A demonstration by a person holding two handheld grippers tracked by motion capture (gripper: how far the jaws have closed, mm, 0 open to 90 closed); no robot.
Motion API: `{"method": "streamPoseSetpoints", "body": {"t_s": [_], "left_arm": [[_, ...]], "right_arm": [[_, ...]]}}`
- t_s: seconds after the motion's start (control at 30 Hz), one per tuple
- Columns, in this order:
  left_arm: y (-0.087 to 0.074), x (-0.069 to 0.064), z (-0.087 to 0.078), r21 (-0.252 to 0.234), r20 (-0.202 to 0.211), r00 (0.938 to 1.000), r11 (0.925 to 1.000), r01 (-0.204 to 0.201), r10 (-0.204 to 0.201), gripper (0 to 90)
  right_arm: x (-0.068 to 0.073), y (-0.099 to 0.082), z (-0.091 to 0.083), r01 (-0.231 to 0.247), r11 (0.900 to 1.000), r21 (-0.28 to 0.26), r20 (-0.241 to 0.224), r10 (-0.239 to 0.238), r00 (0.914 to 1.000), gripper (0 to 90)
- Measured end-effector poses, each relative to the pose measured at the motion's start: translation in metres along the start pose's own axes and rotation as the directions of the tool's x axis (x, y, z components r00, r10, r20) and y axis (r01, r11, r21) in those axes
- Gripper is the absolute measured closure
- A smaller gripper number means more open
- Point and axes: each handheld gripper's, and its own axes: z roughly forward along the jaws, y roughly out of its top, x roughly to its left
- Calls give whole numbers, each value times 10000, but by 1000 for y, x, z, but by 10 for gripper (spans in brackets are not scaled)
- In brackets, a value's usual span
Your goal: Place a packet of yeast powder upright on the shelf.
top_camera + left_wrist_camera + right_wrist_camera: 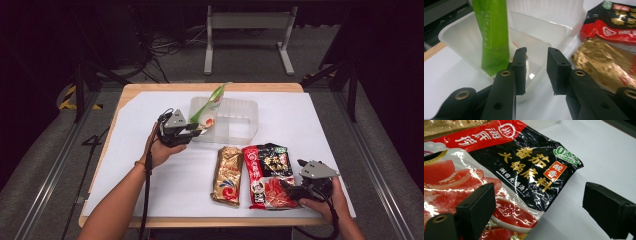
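A green packet (210,106) stands tilted in a clear plastic tub (240,116), leaning on its left wall. My left gripper (196,130) sits just left of the tub. In the left gripper view its jaws (536,72) are open with nothing between them, and the green packet (492,35) rises just beyond the left jaw against the tub (544,27). A gold packet (227,175) and a red and black packet (267,175) lie flat near the front. My right gripper (291,181) is wide open at the red packet's right edge, whose corner (529,170) lies between the jaws (539,212).
White paper (300,125) covers the wooden table (150,87). The gold packet (599,65) and the red packet (611,20) lie to the right of the tub in the left gripper view. A metal frame (247,30) stands on the floor beyond the table.
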Motion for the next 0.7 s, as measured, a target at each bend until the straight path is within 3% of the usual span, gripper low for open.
{"method": "streamPoseSetpoints", "body": {"t_s": [0.13, 0.4, 0.6, 0.7], "left_arm": [[-11, -9, -16, 11, -174, 9998, 10000, -18, 18, 585], [-38, -23, -37, 478, -219, 9997, 9988, -100, 110, 490], [-54, -26, -50, 597, -446, 9990, 9982, 74, -47, 430], [-63, -24, -58, 385, -638, 9976, 9988, 287, -262, 387]], "right_arm": [[0, 0, 0, -19, 10000, -9, -10, 19, 10000, 117], [-1, 1, 2, -164, 9999, -8, -78, 164, 9998, 118], [-2, 2, 3, -317, 9995, -43, -182, 317, 9993, 122], [-2, 2, 3, -370, 9993, -91, -219, 368, 9991, 124]]}}
